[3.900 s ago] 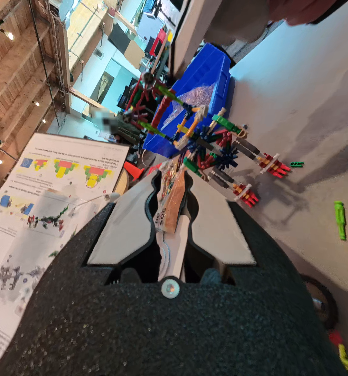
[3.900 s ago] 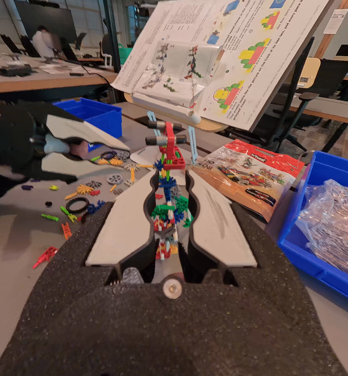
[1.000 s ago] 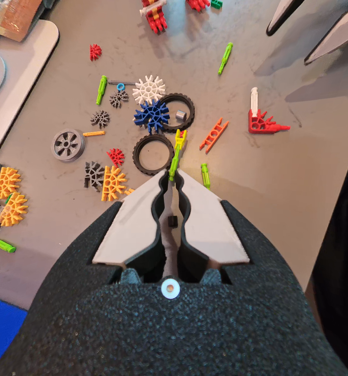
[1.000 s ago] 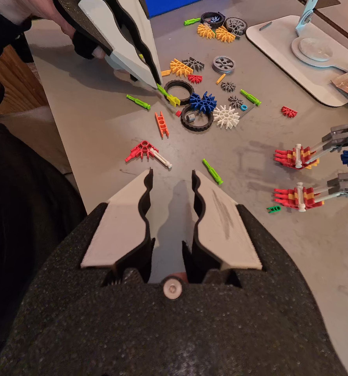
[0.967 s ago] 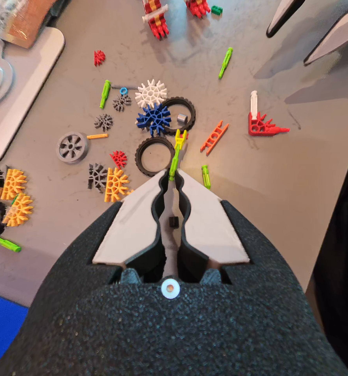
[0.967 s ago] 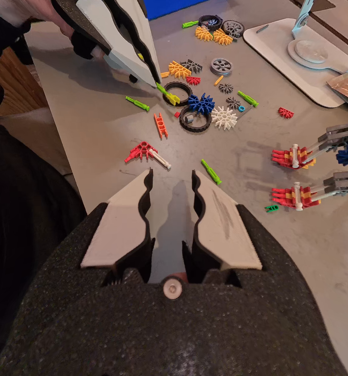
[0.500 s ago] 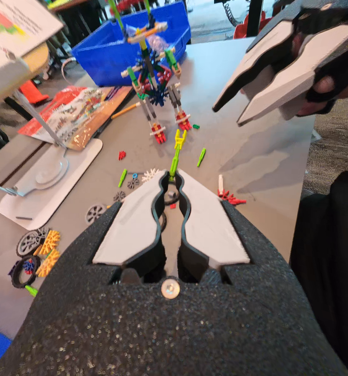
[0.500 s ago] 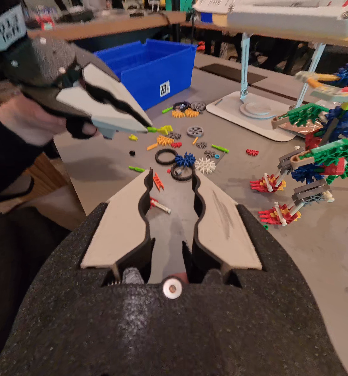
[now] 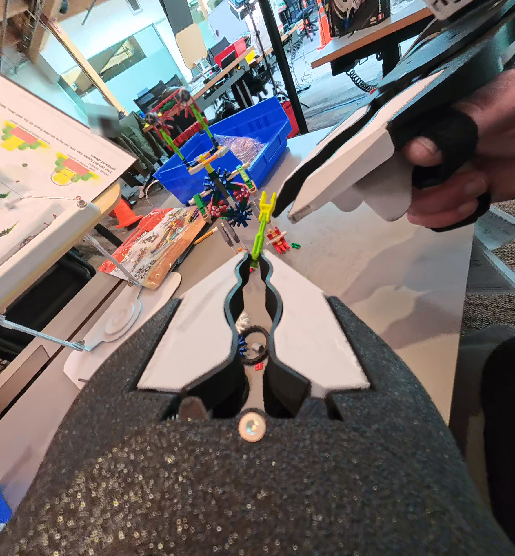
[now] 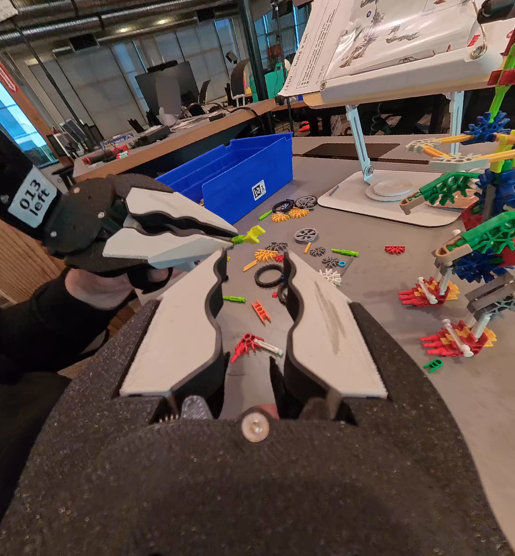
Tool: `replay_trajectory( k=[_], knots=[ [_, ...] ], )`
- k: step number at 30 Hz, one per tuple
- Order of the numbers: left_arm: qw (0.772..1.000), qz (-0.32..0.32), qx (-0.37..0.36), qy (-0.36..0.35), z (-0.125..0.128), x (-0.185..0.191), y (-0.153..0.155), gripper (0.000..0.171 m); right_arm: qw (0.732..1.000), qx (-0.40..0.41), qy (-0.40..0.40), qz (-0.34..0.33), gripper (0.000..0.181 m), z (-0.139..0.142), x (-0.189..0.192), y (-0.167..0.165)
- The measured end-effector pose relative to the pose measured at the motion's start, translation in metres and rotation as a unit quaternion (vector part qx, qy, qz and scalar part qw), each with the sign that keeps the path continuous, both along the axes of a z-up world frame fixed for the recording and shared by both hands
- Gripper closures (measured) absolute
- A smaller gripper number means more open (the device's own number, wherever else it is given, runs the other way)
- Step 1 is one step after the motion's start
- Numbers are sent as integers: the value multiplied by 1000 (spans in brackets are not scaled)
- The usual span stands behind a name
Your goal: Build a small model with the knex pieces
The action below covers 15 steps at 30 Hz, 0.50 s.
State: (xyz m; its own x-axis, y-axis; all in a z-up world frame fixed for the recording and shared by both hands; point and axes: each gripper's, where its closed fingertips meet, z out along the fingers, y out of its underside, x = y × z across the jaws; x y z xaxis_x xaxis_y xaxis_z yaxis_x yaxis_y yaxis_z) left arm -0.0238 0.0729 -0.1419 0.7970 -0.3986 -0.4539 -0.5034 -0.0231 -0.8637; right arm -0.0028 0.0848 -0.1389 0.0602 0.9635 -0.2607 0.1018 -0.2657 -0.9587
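My left gripper (image 9: 253,259) is shut on a lime green rod (image 9: 259,234) with a yellow clip connector (image 9: 266,205) on its far end, held up above the grey table (image 9: 370,270). The same piece (image 10: 248,236) shows in the right wrist view, sticking out of the left gripper (image 10: 230,239). My right gripper (image 10: 254,257) is open and empty, its tips just below and beside that piece; it also shows in the left wrist view (image 9: 283,215), right of the yellow clip. A colourful rod-and-connector model (image 10: 491,240) stands on red feet at the right.
Loose parts lie on the table: a black tyre (image 10: 268,275), grey wheel (image 10: 305,235), orange ladder piece (image 10: 260,311), red connector with a white rod (image 10: 251,344), yellow connectors (image 10: 265,255). A blue bin (image 10: 241,180), an instruction stand (image 10: 385,192) and a toy bag (image 9: 156,243) sit behind. Both grippers' tips are close together, under 4 cm apart.
My left gripper has lifted the green rod off the table and tilted up toward the model. The right gripper has risen and come closer, its tips now beside the yellow clip.
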Motion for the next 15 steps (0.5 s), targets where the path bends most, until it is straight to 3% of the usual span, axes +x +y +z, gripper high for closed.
replay_trajectory(
  k=[6,8,13,15],
  knots=[
    [1000,-3,14,13,0,12,2,168,999,-21,26,2,159,7,-2,-1],
    [1000,1,24,17,1,14,3,168,999,-18,35,3,175,10,-2,-2],
    [999,2,43,5,8,17,8,168,998,-27,54,3,177,19,2,1],
    [999,3,44,-7,13,15,9,160,997,-36,63,5,177,22,3,2]
  ],
)
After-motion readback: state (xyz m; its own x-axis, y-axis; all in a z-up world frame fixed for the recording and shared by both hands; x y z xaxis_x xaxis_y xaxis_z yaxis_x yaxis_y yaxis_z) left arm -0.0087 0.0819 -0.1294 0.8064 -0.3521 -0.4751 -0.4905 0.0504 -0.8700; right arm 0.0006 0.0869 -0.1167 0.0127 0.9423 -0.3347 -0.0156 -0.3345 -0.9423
